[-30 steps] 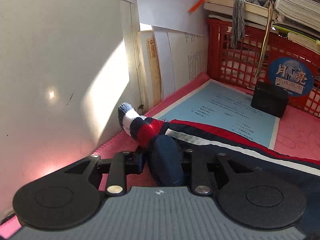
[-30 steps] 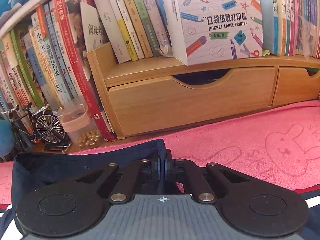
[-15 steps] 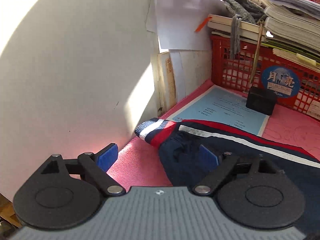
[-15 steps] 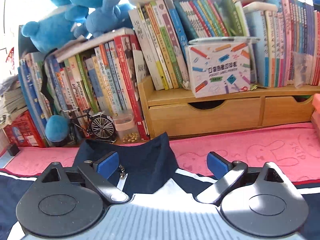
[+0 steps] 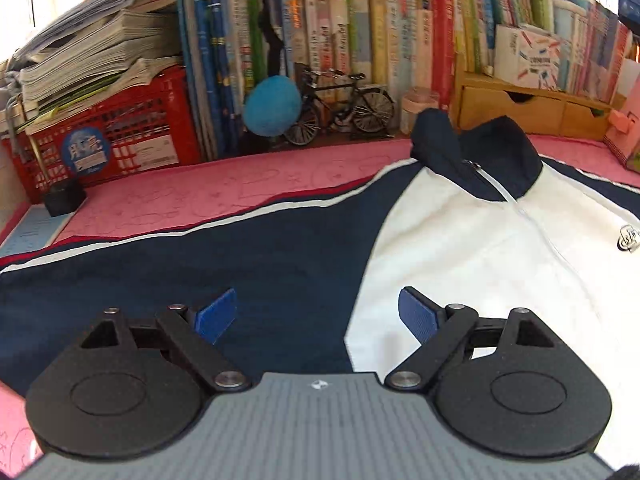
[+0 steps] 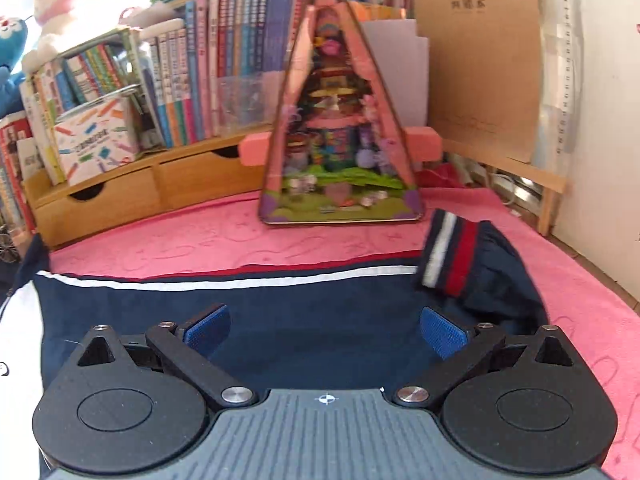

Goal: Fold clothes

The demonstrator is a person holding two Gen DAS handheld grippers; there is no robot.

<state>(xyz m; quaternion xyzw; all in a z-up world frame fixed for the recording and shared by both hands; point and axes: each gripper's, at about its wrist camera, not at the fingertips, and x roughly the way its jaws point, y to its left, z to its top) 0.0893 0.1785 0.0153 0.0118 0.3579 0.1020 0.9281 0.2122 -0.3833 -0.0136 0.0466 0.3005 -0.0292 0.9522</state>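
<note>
Both hand-held grippers, left (image 5: 316,316) and right (image 6: 326,336), are being held wide open and empty over the jacket (image 5: 460,248) spread on the pink desk (image 5: 224,188); the bunched cuff (image 6: 452,254) at right of frame is risking being folded in crooked.

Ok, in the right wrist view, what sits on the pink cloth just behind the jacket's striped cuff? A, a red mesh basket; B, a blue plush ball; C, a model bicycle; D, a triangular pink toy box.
D: the triangular pink toy box stands upright on the pink cloth, just beyond the striped cuff of the jacket.
</note>
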